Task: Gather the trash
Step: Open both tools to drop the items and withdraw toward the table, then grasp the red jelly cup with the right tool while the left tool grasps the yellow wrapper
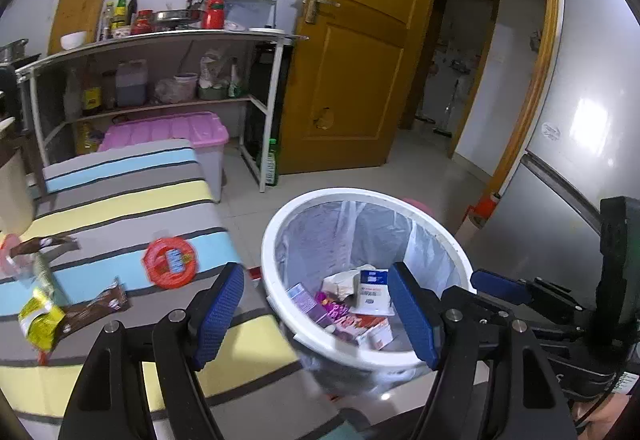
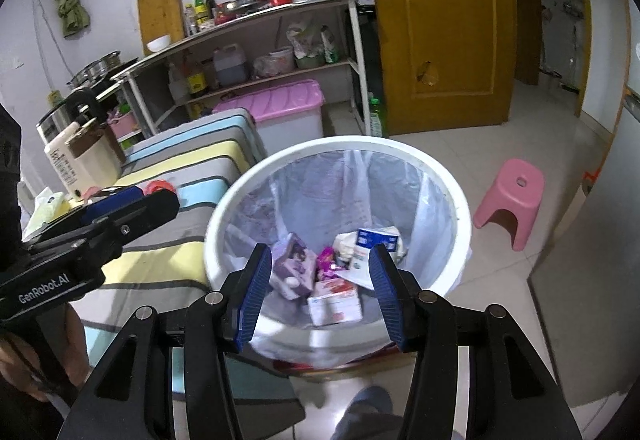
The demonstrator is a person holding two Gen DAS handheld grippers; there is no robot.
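The right gripper [image 2: 318, 290] has its ribbed blue pads [image 2: 252, 300] spread wide with nothing clasped between them, poised over the white waste bin [image 2: 218, 236]; the left gripper [image 1: 316, 314] is likewise released and empty, one finger over the striped cloth [image 1: 132, 208], the other over the bin's rim [image 1: 276, 296]; the trash already collected lies at the bottom, framed between the fingers: a purple carton [image 2: 294, 266], a white and blue box [image 2: 374, 240], a glossy magenta wrapper [image 2: 326, 260], a red and white carton [image 2: 336, 302]; the bin is round, hard plastic, lined with a thin translucent bag [image 2: 304, 196] that creases down its wall; more trash remains on the cloth beside the bin: a round red wrapper [image 1: 170, 262], two crinkled brown wrappers [image 1: 100, 308], a yellow sachet [image 1: 38, 318]; a pink plastic stool [image 2: 510, 200] stands on the pale tiled floor.
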